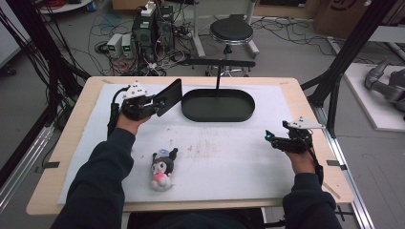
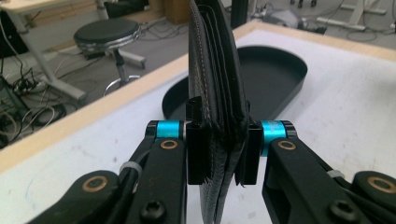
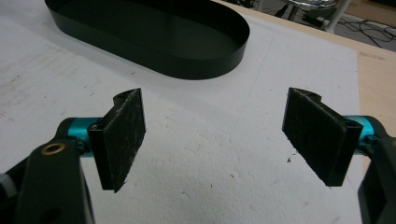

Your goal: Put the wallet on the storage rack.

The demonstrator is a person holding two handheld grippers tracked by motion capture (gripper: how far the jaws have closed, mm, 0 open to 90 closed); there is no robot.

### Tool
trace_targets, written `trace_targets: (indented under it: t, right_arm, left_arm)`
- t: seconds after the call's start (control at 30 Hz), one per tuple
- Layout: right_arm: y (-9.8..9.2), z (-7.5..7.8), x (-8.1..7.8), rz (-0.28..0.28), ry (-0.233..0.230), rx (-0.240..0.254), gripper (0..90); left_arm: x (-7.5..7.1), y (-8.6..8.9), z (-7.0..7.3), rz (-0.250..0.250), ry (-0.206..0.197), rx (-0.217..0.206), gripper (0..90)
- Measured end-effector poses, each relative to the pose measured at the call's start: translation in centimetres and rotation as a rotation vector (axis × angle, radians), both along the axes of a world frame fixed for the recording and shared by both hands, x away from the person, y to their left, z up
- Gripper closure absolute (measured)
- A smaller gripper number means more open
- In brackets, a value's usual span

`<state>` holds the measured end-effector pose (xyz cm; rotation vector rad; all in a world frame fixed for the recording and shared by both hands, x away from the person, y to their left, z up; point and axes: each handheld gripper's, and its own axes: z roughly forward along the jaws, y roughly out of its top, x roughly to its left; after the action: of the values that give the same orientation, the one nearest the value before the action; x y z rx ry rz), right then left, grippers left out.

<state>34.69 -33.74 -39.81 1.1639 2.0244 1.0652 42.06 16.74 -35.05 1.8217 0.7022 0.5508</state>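
Nearest the person, a plush toy (image 1: pixel 162 170) lies untouched on the white mat (image 1: pixel 219 157). Farther right, the right gripper (image 1: pixel 269 137) hovers wide open and empty. Beyond, the left gripper (image 2: pixel 223 140) clamps a black wallet (image 2: pixel 215 84) just beside the oval tray (image 1: pixel 218 106); releasing it there seems next.

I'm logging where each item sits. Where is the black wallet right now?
The black wallet is off the table, clamped in the left hand-held gripper at the high view's upper left, just left of the black oval tray.
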Motion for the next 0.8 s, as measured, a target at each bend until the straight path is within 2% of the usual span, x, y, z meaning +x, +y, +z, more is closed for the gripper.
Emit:
trace_targets:
  t: [0.07, 0.13, 0.37, 0.47, 0.6, 0.7, 0.8]
  right_arm:
    - [0.0, 0.0, 0.0, 0.002, 0.000, 0.002, 21.8]
    - [0.0, 0.0, 0.1, 0.001, 0.000, 0.006, 21.8]
    - [0.0, 0.1, 0.1, -0.001, -0.006, 0.015, 21.8]
    - [-0.1, 0.1, 0.0, -0.002, -0.006, 0.021, 21.8]
    - [-0.1, 0.1, 0.1, 0.003, -0.005, 0.023, 21.8]
    - [-0.1, 0.0, 0.1, 0.006, -0.006, 0.024, 21.8]
    - [-0.2, 0.0, 0.1, 0.006, -0.006, 0.029, 21.8]
  left_arm:
    - [0.7, -0.5, 0.3, -0.021, -0.007, 0.009, 77.5]
    - [1.3, -1.3, 0.4, -0.040, -0.016, 0.037, 77.5]
    - [3.8, -4.8, 0.1, -0.084, 0.000, 0.097, 77.5]
    - [5.0, -6.2, -0.3, -0.092, 0.012, 0.090, 77.4]
    - [6.4, -8.0, -1.1, -0.101, 0.042, 0.104, 77.2]
    - [7.1, -9.0, -2.2, -0.089, 0.062, 0.106, 76.9]
    - [7.8, -9.6, -3.4, -0.071, 0.076, 0.126, 76.9]
